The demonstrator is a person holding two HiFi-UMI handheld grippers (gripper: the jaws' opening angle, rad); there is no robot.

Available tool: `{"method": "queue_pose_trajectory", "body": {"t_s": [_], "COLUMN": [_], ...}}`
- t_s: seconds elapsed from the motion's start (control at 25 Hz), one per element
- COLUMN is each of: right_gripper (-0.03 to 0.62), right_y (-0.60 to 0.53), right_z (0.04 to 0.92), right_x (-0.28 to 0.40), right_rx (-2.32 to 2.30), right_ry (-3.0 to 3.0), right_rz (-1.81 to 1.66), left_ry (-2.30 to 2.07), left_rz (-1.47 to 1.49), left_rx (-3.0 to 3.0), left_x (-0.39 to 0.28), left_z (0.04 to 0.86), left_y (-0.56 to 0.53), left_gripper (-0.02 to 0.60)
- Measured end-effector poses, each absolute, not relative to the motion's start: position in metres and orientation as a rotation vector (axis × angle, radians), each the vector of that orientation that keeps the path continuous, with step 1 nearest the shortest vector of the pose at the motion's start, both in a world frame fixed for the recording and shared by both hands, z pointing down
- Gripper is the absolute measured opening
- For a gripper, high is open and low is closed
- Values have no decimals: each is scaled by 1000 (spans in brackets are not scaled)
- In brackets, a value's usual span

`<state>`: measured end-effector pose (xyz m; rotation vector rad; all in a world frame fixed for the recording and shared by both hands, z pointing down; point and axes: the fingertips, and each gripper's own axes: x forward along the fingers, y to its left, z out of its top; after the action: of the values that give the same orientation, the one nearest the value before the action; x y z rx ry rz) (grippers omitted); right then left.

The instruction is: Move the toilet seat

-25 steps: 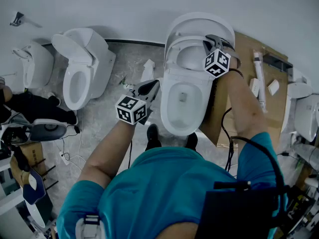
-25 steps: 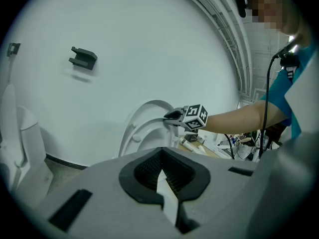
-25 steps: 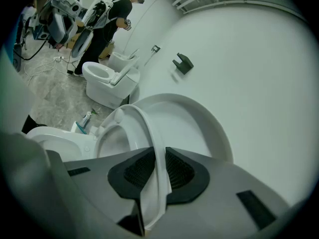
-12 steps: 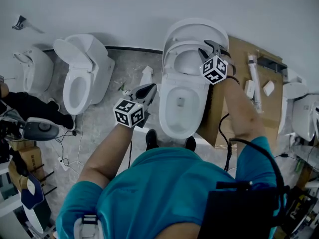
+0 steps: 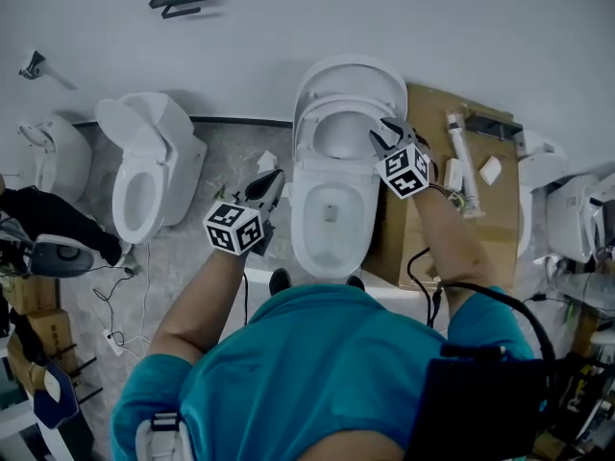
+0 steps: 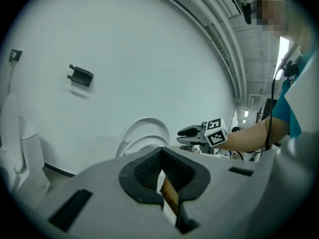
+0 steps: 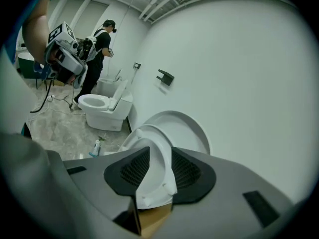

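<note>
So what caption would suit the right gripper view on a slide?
Raised toilet seat framed between the right tool's just-opened jaws, lid against the wall behind.

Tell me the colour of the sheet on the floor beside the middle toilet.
Brown cardboard sheet; head view shows it best.

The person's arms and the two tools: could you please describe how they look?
The left tool and the right tool are grey, with black ridged pads. Each carries a white cube printed with black square markers. The person wears a teal short-sleeved shirt, and a thin black cable loops beside the right forearm.
</note>
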<state>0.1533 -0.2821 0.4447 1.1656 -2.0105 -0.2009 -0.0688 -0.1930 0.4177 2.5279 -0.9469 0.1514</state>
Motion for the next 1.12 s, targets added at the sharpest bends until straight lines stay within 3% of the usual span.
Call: {"method": "queue_pose_trajectory", "body": {"t_s": [0.76,1.12], "right_gripper": [6,0], "right_y": [-93,-49], "right_z": [369,343], "right_x": [139,138], "right_rx": [1322,1355], "right_ry": [-2480,-2607], "right_rz": [400,508], "left_ry": [-899,-904], "left_rz": [58,49], "left_rx": [2637,2649], "left_x": [-61,-61], "left_z": [338,321], "left_y": [-120,-91], "left_gripper": [3,3]}}
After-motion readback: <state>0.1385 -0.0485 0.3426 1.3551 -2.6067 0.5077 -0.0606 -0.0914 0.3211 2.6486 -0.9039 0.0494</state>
